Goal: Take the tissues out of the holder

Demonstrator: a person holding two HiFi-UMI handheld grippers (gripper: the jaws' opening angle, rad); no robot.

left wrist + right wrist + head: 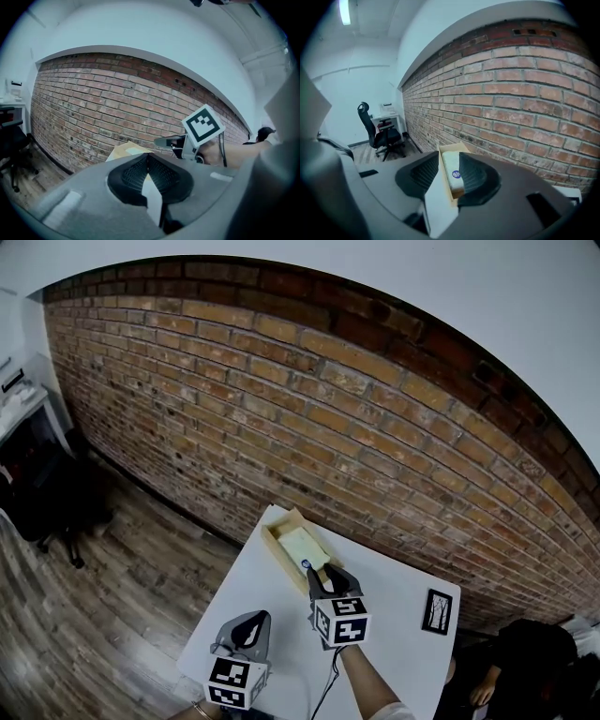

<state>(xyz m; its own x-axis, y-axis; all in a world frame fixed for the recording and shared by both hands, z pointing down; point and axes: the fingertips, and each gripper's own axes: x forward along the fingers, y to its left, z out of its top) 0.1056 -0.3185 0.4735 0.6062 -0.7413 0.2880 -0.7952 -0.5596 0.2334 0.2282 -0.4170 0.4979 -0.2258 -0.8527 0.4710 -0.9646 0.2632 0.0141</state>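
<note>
Head view: white table [281, 620] against a brick wall [328, 409]. Wooden holder [277, 542] at the far edge, tissues [302, 546] lying inside it. Right gripper [310, 568] at the holder's near end; left gripper [251, 622] well back, over bare table.

Left gripper view: left gripper's pads meet at the tips, nothing between them.

Right gripper view: right gripper's jaws stand apart, gripping nothing; tissues [451, 165] and holder wall [446, 185] show in the gap
</note>
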